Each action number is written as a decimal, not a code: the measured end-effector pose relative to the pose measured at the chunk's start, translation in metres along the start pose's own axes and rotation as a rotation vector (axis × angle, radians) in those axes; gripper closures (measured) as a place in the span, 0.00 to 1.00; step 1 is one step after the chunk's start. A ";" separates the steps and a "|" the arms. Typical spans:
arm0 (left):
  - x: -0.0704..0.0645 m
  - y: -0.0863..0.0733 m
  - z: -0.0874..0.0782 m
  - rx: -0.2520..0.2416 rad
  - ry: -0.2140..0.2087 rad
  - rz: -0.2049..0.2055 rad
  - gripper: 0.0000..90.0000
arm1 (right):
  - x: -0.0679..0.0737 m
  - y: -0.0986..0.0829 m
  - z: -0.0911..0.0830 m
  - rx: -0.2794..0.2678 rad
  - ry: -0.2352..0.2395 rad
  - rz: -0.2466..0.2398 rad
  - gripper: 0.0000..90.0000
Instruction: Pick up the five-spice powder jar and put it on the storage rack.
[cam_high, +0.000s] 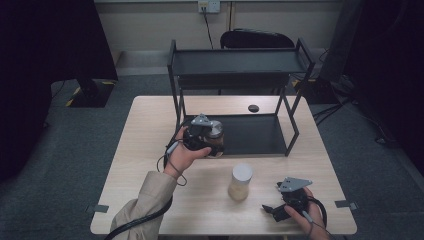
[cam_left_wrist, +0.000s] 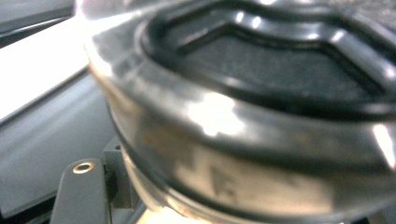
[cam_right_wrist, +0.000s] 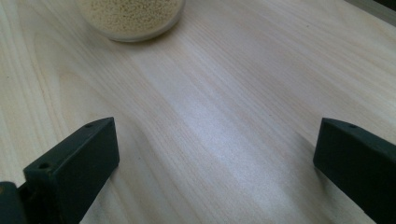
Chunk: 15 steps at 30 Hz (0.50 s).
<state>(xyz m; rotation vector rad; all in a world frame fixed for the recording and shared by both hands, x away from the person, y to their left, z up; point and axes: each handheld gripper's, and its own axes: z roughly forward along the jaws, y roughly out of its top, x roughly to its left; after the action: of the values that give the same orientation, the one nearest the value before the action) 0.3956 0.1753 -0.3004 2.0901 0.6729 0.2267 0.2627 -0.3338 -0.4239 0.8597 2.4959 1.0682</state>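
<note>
High view, from the near edge outward: a person's right hand (cam_high: 305, 210) rests low on the pale wooden table (cam_high: 150, 165) at its front right, holding the right tongs (cam_high: 270, 210) with the jaws spread wide and nothing between them, pointing left across the tabletop. Right gripper view confirms it: two black jaws stand far apart over bare wood grain, and the base of a clear jar of pale grains (cam_right_wrist: 130, 18) sits ahead of them, well apart from either jaw. That jar of pale grains (cam_high: 240, 182), capped with a light lid, stands upright near the middle of the table, between the two hands.

Farther back, the left hand (cam_high: 185, 152), in a beige sleeve (cam_high: 145, 200), reaches forward with the left tongs (cam_high: 212, 140) clamped around a second jar (cam_high: 216, 136), a glass one with a metal lid. This jar is held at the front left corner of the lower shelf of a black metal rack (cam_high: 295, 55); whether it rests on the shelf or hangs just above it cannot be told. Left gripper view shows the jar's lid (cam_left_wrist: 261, 70) pressed close to the lens, blurred, with a dark moulded recess on top and a bright metal rim.

Beyond the jar, the rack's upper shelf stands bare. A small dark disc (cam_high: 253, 108) lies on the table behind the rack, and a dark chair (cam_high: 257, 39) sits at the far side.
</note>
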 end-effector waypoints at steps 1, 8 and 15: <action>0.000 0.004 0.000 0.002 0.001 0.005 0.33 | 0.000 0.000 0.000 0.000 0.000 0.000 0.00; 0.002 0.022 -0.005 -0.004 0.011 0.014 0.33 | 0.000 0.000 0.000 0.000 0.000 0.000 0.00; 0.006 0.038 -0.014 -0.010 0.015 0.019 0.33 | 0.000 0.000 0.000 -0.001 -0.001 -0.001 0.00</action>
<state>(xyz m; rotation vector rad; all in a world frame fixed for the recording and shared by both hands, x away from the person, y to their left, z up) 0.4095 0.1710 -0.2619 2.0876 0.6596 0.2569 0.2627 -0.3338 -0.4240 0.8588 2.4948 1.0687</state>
